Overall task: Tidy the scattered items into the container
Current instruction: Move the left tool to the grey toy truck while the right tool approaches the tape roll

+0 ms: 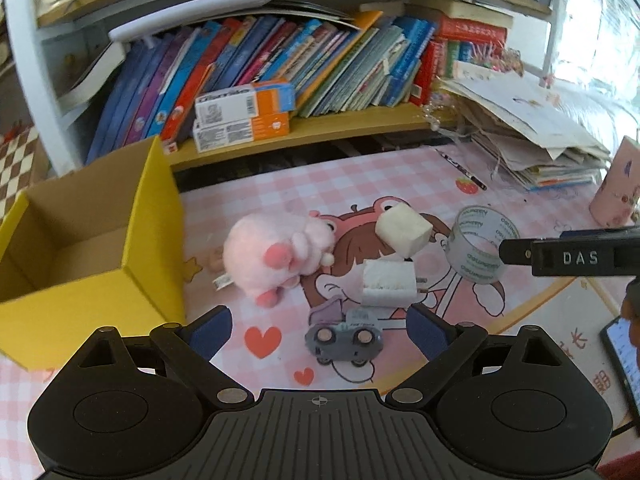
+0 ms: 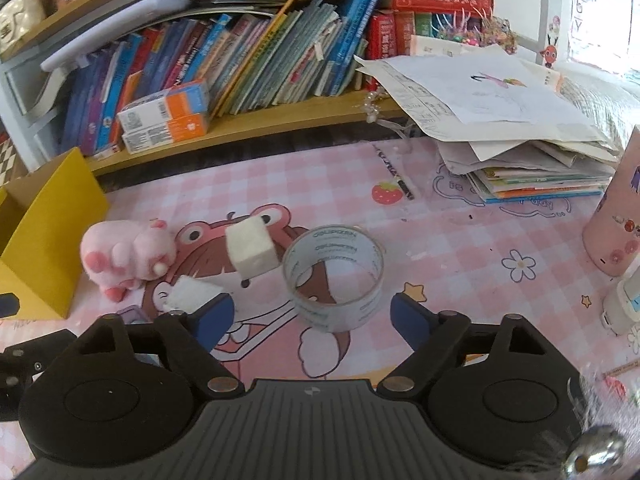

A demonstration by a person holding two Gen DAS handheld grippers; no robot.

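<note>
The yellow box [image 1: 80, 248] stands open-topped at nine o'clock on the pink mat [image 1: 400, 184]; nothing shows inside it. The pink plush [image 1: 272, 256], tape roll [image 2: 334, 276], two white blocks and grey toy car [image 1: 344, 340] lie scattered at centre. Likely slips: the thin roll buckling, the car rolling away. Both grippers [image 1: 320, 328] [image 2: 312, 316] hover level, spread wide, empty, the right astride the roll
</note>
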